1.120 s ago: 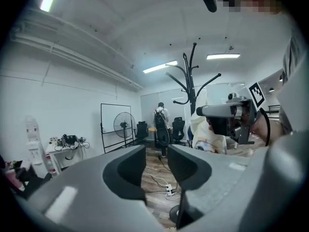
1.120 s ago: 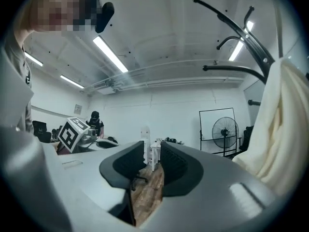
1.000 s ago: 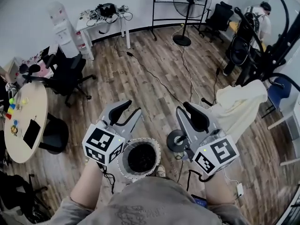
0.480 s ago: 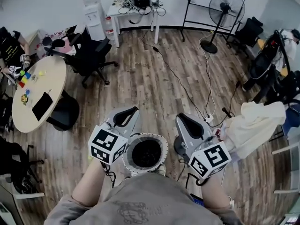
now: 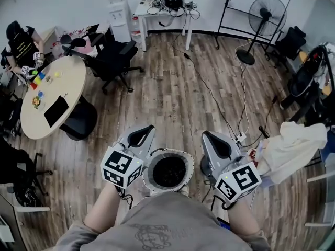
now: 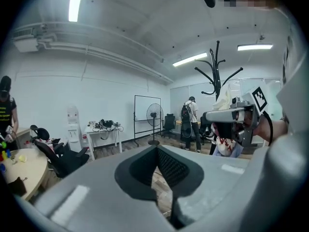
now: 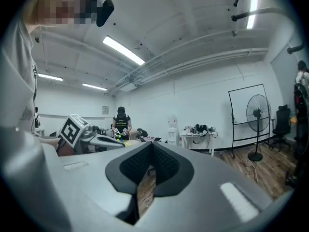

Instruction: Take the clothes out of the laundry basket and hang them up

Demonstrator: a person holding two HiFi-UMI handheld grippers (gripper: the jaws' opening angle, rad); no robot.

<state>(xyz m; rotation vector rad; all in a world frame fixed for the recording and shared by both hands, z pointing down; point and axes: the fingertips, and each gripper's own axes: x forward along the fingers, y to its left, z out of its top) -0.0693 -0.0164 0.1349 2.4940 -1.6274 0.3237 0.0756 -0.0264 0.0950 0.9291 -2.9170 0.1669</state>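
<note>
A round white laundry basket (image 5: 155,158) stands on the wooden floor just in front of me, with dark clothes (image 5: 169,172) inside. My left gripper (image 5: 151,128) (image 6: 157,148) hangs to the left of the basket, above its rim, shut and holding nothing. On the basket's other side my right gripper (image 5: 205,134) (image 7: 152,144) has just been closing and is now shut, with nothing between its jaws. Both point nearly level out over the floor. A cream garment (image 5: 297,146) (image 6: 223,98) hangs on a black coat stand (image 6: 217,76) at my right.
A round table (image 5: 49,93) with small items is at the left, with a person (image 5: 21,43) beside it. Black office chairs (image 5: 112,61), a white desk (image 5: 165,8), a fan (image 5: 260,20) and floor cables (image 5: 209,90) lie ahead.
The head view has swung, so the room has shifted to the right. Both grippers have sunk closer to the basket's rim. The right jaws have closed.
</note>
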